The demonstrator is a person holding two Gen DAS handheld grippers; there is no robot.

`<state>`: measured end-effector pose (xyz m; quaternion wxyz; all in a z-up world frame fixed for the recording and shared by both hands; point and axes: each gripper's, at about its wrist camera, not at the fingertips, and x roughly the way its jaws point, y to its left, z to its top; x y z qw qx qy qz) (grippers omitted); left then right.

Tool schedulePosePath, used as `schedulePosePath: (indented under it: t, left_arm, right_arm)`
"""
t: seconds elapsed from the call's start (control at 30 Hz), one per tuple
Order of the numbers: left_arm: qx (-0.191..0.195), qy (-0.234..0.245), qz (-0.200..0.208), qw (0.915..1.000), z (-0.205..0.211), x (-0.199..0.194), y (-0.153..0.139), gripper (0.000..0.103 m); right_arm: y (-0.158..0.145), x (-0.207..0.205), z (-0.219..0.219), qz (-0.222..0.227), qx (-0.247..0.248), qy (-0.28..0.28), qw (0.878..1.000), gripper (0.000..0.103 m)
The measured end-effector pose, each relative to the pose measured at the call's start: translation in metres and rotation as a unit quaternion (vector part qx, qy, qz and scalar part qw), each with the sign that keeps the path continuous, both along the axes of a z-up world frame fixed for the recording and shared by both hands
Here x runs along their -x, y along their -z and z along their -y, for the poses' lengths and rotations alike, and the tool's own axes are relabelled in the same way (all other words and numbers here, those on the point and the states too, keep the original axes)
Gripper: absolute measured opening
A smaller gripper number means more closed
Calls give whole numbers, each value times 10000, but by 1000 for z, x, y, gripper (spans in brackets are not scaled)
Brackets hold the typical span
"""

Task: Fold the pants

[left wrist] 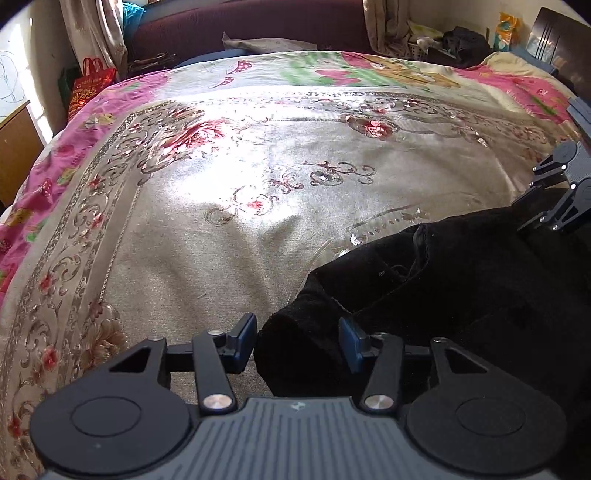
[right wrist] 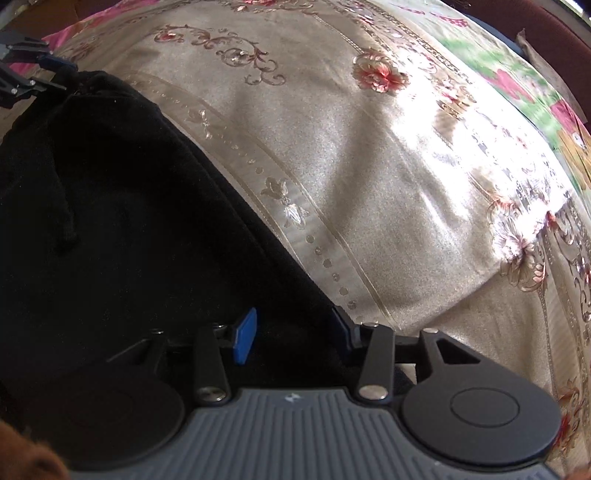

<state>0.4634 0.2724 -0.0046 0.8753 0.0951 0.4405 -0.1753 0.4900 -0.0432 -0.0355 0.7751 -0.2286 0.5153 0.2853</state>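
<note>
Black pants (left wrist: 443,295) lie bunched on a beige floral bedspread (left wrist: 207,251) at the lower right of the left wrist view. My left gripper (left wrist: 298,343) stands open astride their near-left end, with dark cloth between the blue pads and not pinched. In the right wrist view the pants (right wrist: 110,221) fill the left half over the bedspread (right wrist: 388,192). My right gripper (right wrist: 293,332) is open over their edge, one blue pad face bare. Each gripper shows in the other's view: the right gripper (left wrist: 554,192) at the far end, the left gripper (right wrist: 48,70) at the top left.
A pink cartoon sheet (left wrist: 369,70) covers the bed beyond the floral spread. Behind it stand a maroon sofa (left wrist: 258,26), a red bag (left wrist: 90,85) on the left and a basket of clutter (left wrist: 424,40). A wooden cabinet (left wrist: 14,147) is at the left edge.
</note>
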Motion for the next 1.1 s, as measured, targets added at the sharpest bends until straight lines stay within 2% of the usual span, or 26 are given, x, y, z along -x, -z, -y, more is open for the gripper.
schedulePosePath:
  t: [0.07, 0.13, 0.2, 0.23, 0.27, 0.33, 0.43, 0.5, 0.53, 0.57, 0.63, 0.73, 0.83, 0.9, 0.93, 0.97, 1.0, 1.07, 1.1]
  left_arm:
    - [-139, -89, -44, 9999, 4, -4, 7, 63]
    - [-413, -161, -142, 9989, 16, -10, 19, 57]
    - [-728, -124, 51, 9973, 33, -7, 22, 44]
    - [-821, -92, 121, 9965, 39, -3, 22, 40]
    - [-860, -71, 155, 9962, 43, 0, 21, 30]
    - [-918, -113, 253, 9954, 48, 8, 18, 28]
    - [-933, -97, 438, 9946, 50, 23, 2, 27]
    - [-832, -111, 580, 9948, 47, 33, -13, 27]
    - [-725, -123, 628, 9953, 45, 38, -22, 27]
    - [-632, -137, 668, 9957, 43, 43, -30, 27]
    - [-443, -80, 740, 9962, 41, 54, -45, 27]
    - [-337, 91, 808, 9961, 44, 70, -59, 27]
    - [-269, 213, 819, 9961, 47, 82, -62, 27]
    - [-141, 241, 825, 9962, 46, 86, -63, 27]
    - [-84, 243, 829, 9962, 45, 87, -63, 27]
    - [-29, 234, 834, 9962, 43, 88, -64, 27]
    - [20, 238, 843, 9962, 42, 90, -64, 27]
    - [102, 253, 864, 9959, 40, 96, -68, 27]
    - [124, 271, 880, 9957, 40, 99, -70, 27]
  right_arm:
    - [5, 3, -1, 184, 10, -60, 9998, 46]
    - [8, 6, -1, 288, -69, 134, 9995, 45]
    - [7, 13, 0, 400, -113, 148, 9990, 37]
    - [5, 15, 1, 422, -124, 216, 9988, 26]
    - [4, 17, 2, 445, -91, 283, 9986, 1]
    - [-1, 21, 6, 488, -65, 373, 9981, 0]
    - [-11, 36, 5, 709, 113, 215, 9972, 0]
    - [-19, 42, 8, 765, 111, 162, 9969, 4]
    - [-22, 44, 8, 877, 116, 113, 9960, 11]
    - [-24, 44, 8, 955, 121, 99, 9953, 28]
    - [-26, 41, 3, 964, 55, -5, 9953, 46]
    - [-18, 34, -11, 840, 116, -353, 9958, 57]
    - [1, 20, -22, 833, 519, -464, 9941, 58]
    - [3, 12, -23, 765, 425, -371, 9955, 59]
    - [2, 9, -22, 794, 367, -311, 9957, 56]
    - [1, 9, -23, 827, 373, -290, 9954, 43]
    - [2, 10, -25, 834, 425, -291, 9952, 36]
    - [3, 15, -31, 803, 470, -409, 9948, 11]
    - [3, 19, -36, 844, 556, -432, 9939, 5]
